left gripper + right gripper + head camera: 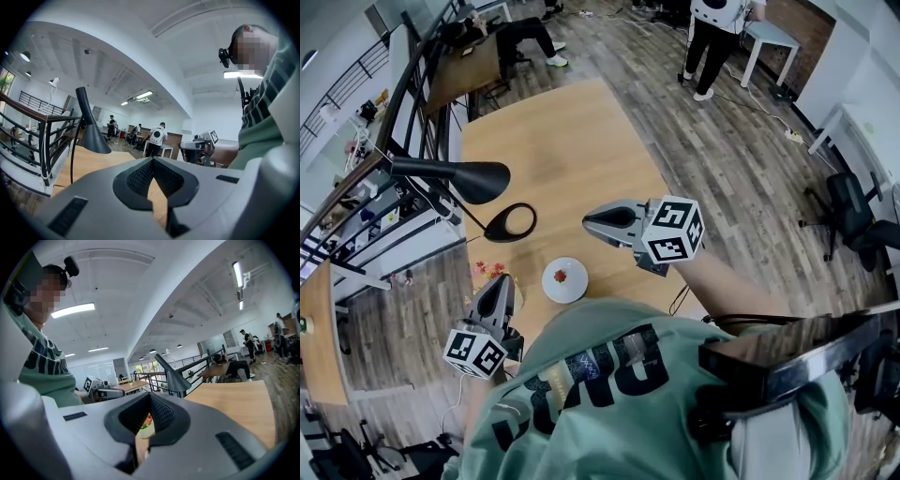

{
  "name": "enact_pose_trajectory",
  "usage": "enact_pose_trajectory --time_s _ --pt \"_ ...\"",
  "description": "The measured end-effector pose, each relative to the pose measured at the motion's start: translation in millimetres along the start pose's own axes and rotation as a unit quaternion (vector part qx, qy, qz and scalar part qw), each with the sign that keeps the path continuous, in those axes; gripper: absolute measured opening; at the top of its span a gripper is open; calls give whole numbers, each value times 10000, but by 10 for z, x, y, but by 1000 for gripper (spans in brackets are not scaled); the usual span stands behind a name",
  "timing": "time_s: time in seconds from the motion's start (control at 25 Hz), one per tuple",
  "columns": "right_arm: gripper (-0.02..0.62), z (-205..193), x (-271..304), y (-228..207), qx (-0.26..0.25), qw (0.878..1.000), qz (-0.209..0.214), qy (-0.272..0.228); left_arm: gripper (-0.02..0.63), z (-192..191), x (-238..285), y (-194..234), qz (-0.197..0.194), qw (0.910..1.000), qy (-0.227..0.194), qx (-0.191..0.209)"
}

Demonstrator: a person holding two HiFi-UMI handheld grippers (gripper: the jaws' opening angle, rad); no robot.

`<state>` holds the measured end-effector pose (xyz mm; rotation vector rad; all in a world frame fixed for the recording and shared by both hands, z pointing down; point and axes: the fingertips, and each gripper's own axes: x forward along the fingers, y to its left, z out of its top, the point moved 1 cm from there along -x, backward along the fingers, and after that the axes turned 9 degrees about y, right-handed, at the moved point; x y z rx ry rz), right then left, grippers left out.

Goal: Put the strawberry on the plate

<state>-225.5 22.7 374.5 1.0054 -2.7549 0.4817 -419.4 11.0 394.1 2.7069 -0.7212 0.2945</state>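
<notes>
A small white plate (572, 289) sits on the wooden table near its front edge, and the red strawberry (561, 276) lies on it. My left gripper (504, 279) hovers just left of the plate, shut with nothing in it; its closed tips (153, 159) point along the table. My right gripper (586, 221) hangs above and right of the plate, jaws together and empty. In the right gripper view its tips (150, 395) meet, and below them shows the plate's rim (148, 430) with something red and green above it.
A black desk lamp (464, 178) with a round base (511, 222) stands on the wooden table (553, 141) left of the plate. Small pinkish objects (487, 270) lie by the left gripper. A black railing (412, 103) runs along the left. People stand and sit beyond the table.
</notes>
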Motion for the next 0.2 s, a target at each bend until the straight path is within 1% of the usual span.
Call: enact_pose_trajectory --time_s 0.2 --pt "5 4 -3 -14 -13 10000 5 10 5 13 18 6 -17 10000 -4 -17"
